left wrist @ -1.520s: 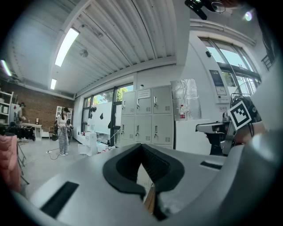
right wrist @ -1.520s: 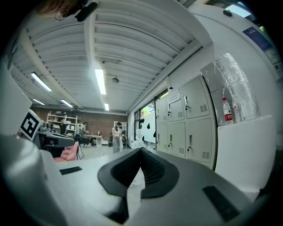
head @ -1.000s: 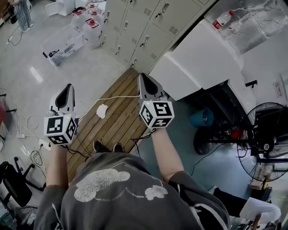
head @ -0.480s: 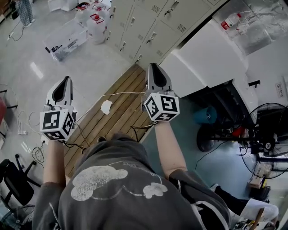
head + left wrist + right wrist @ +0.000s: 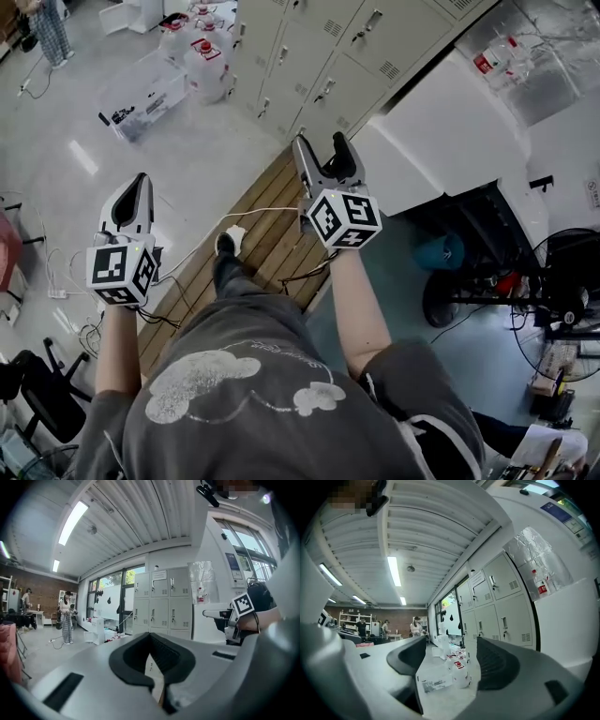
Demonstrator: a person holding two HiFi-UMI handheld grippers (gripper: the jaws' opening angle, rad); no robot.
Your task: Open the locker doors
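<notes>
The grey lockers (image 5: 319,56) run along the top of the head view, doors closed, each with a small handle. They also show ahead in the left gripper view, lockers (image 5: 161,606), and at the right of the right gripper view, lockers (image 5: 501,606). My right gripper (image 5: 322,150) points at the lowest locker row, still short of it; its jaws have just been opening and nothing is between them. The right gripper (image 5: 450,644) frames only floor and jugs. My left gripper (image 5: 141,180) hangs over the floor at the left, shut and empty; the left gripper (image 5: 151,637) aims at the lockers.
Water jugs (image 5: 202,56) and a clear plastic box (image 5: 141,98) sit on the floor left of the lockers. A wooden slat platform (image 5: 267,220) with a crumpled paper (image 5: 234,234) lies underfoot. A white machine (image 5: 450,141) stands right of the lockers, a fan (image 5: 562,281) beyond it.
Both grippers have moved closer to the lockers as the person stepped forward. The right gripper's jaws went from shut to wide open. The left gripper stayed shut.
</notes>
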